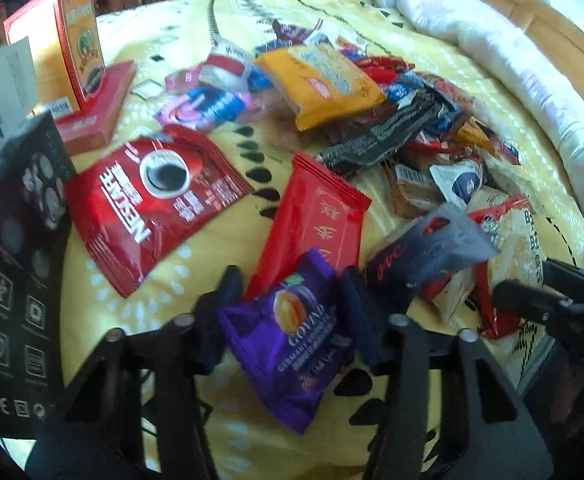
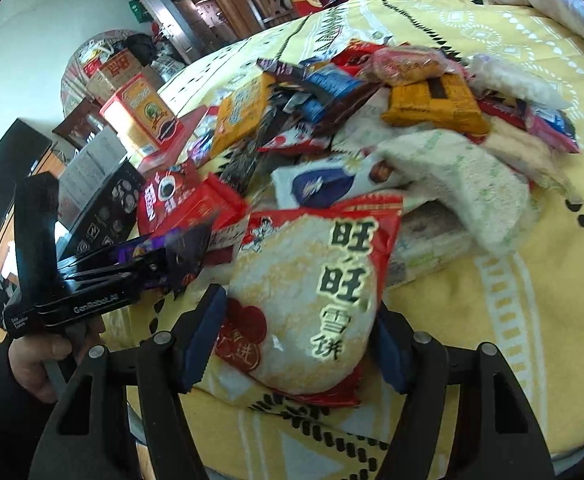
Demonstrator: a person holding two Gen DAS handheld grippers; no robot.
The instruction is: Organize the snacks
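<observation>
A heap of snack packets [image 1: 391, 120] lies on a yellow bedspread [image 1: 220, 248]. My left gripper [image 1: 292, 304] is shut on a purple packet [image 1: 288, 340], its fingers pressing both sides. A red Nescafe sachet [image 1: 152, 200] and a red packet [image 1: 315, 216] lie just ahead. In the right wrist view my right gripper [image 2: 295, 340] straddles a red-and-white rice cracker bag [image 2: 311, 300], with its fingers [image 2: 202, 336] against both sides. The left gripper [image 2: 160, 264] shows there at left, holding the purple packet [image 2: 148, 246].
A black box [image 1: 16, 280] stands at the left, with an orange-red box [image 1: 72, 48] on a flat red box [image 1: 96, 108] behind it. A white quilt [image 1: 511, 60] lies along the bed's right side. Furniture and boxes [image 2: 124, 68] stand beyond the bed.
</observation>
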